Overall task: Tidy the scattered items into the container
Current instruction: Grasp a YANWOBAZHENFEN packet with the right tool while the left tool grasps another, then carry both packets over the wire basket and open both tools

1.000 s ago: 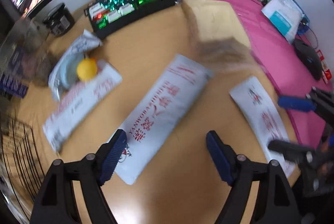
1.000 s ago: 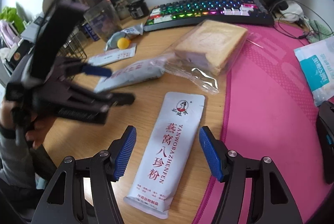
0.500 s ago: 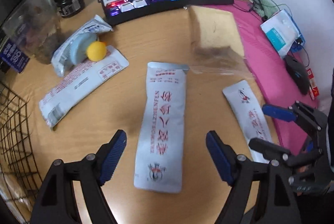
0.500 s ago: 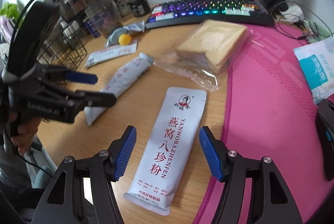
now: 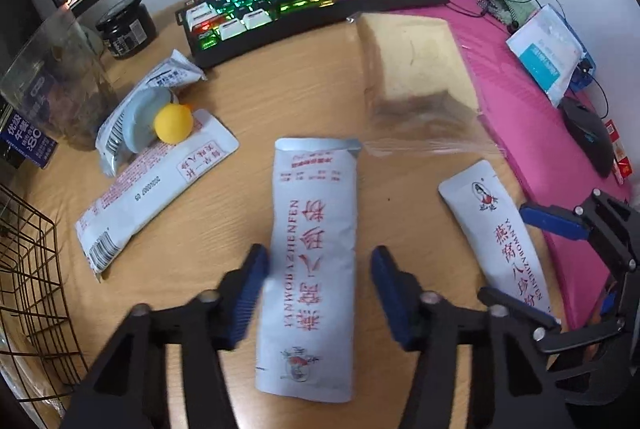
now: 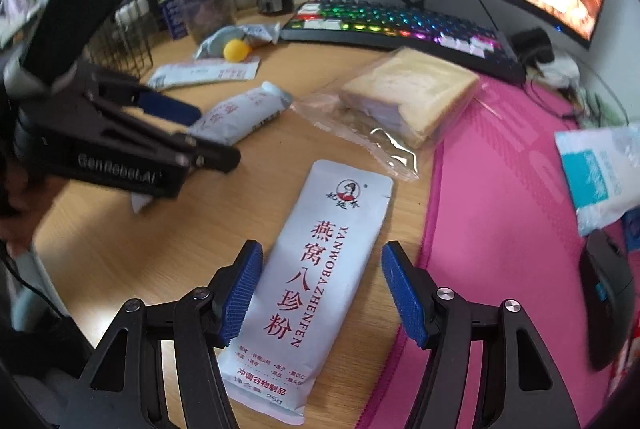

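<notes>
A white sachet with red print [image 5: 316, 249] lies lengthwise on the wooden desk between the fingers of my left gripper [image 5: 318, 293]. Its jaws are closing on the sachet; the left pad meets the edge and a small gap shows at the right pad. From the right wrist view, the left gripper [image 6: 200, 129] hovers over that sachet [image 6: 240, 113]. My right gripper [image 6: 324, 293] stands open astride a second sachet [image 6: 320, 269] beside the pink mat, pads clear of it. The left wrist view shows this right gripper [image 5: 536, 261] over the same sachet [image 5: 504, 237]. The black wire basket [image 5: 28, 269] stands at the left edge.
A third sachet [image 5: 156, 189], a yellow ball [image 5: 173, 123] and a grey-blue packet [image 5: 140, 109] lie near the basket. Bagged bread [image 5: 412, 69] sits ahead. A keyboard [image 5: 312, 5], dark jar [image 5: 126, 25], glass [image 5: 52, 81], pink mat [image 6: 500, 209] and mouse [image 6: 608, 293] surround the area.
The left gripper's jaws have narrowed around the sachet, which has come to lie straight between them. The right gripper has rolled a little over its sachet, jaws about as wide.
</notes>
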A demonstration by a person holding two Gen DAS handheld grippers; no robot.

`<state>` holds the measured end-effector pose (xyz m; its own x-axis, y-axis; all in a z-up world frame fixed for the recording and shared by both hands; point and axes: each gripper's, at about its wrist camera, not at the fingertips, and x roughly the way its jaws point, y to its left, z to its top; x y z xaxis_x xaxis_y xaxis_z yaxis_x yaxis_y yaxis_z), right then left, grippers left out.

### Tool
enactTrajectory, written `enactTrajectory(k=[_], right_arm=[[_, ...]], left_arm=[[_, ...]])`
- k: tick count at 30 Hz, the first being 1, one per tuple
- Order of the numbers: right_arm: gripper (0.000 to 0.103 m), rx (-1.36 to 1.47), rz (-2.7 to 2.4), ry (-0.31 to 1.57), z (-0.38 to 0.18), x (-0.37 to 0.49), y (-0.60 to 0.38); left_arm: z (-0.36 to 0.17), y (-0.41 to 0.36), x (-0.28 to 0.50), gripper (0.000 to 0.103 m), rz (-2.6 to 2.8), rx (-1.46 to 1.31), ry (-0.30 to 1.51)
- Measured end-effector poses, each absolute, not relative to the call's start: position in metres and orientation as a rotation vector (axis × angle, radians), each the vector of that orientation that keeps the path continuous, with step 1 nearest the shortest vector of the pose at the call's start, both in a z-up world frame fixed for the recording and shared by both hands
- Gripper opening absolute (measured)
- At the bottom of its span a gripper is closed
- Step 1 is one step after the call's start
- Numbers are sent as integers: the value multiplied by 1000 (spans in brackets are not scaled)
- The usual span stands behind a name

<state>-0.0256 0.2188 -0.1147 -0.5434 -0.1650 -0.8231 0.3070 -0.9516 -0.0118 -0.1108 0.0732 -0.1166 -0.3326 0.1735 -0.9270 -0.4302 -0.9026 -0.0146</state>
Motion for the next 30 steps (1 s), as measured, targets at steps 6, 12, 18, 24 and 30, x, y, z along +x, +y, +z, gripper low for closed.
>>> enactTrajectory(k=[6,12,18,24,30], right_arm=[[44,1322,-2517,253,-113,-24,215],[42,1315,-2521,199,-108,-26,220],[42,1273,-2547,171,-89,-28,221],[42,1111,-2540,170,-46,-29,196],[42,891,-2457,188,3,-27,134]], left_arm=[[-115,68,-110,44,2283,-1534,290],[-110,61,-108,42,2296,-1517,239],[-83,54,-102,42,2344,-1446,207],[-34,25,-82,42,2462,-1330,153],[12,-35,-53,42,2648,-1246,66]])
